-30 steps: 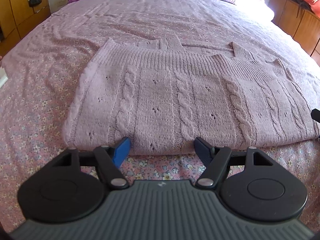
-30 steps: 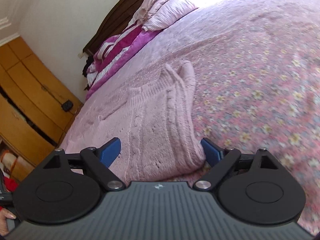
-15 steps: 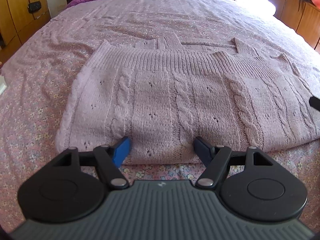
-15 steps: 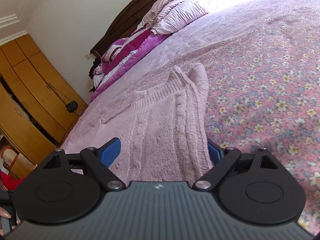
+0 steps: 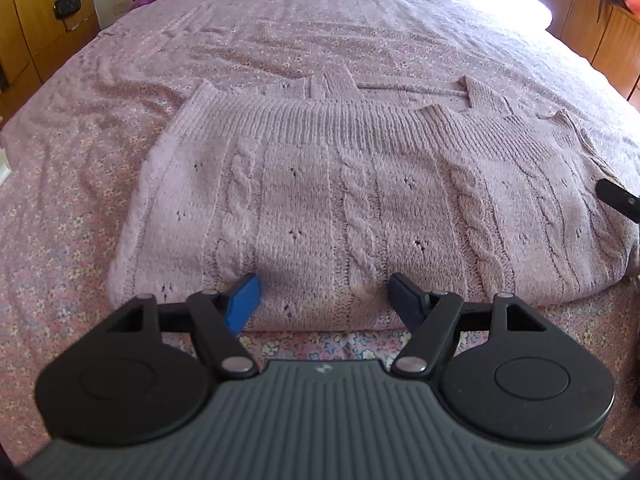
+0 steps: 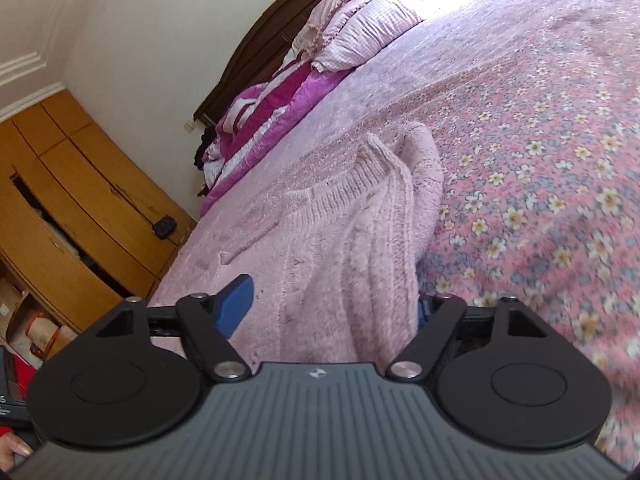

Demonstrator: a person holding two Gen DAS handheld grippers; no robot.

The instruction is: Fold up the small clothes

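Note:
A pale pink cable-knit sweater point(image 5: 360, 200) lies folded flat on the bed. My left gripper point(image 5: 324, 300) is open, its blue fingers astride the sweater's near folded edge. My right gripper point(image 6: 332, 304) is open around the sweater's right end point(image 6: 360, 248); the knit fills the gap between the fingers and hides the right fingertip. A black part of the right gripper point(image 5: 618, 196) shows at the right edge of the left wrist view.
The bed has a pink floral sheet point(image 5: 60, 200). Pillows and a purple blanket point(image 6: 280, 100) lie at the headboard. Wooden wardrobes point(image 6: 60, 220) stand to the left, and a wooden cabinet point(image 5: 600, 28) stands at the right of the bed.
Both grippers have moved forward onto the sweater: the near edge now sits between the left fingers, and the right end has slid deeper between the right fingers.

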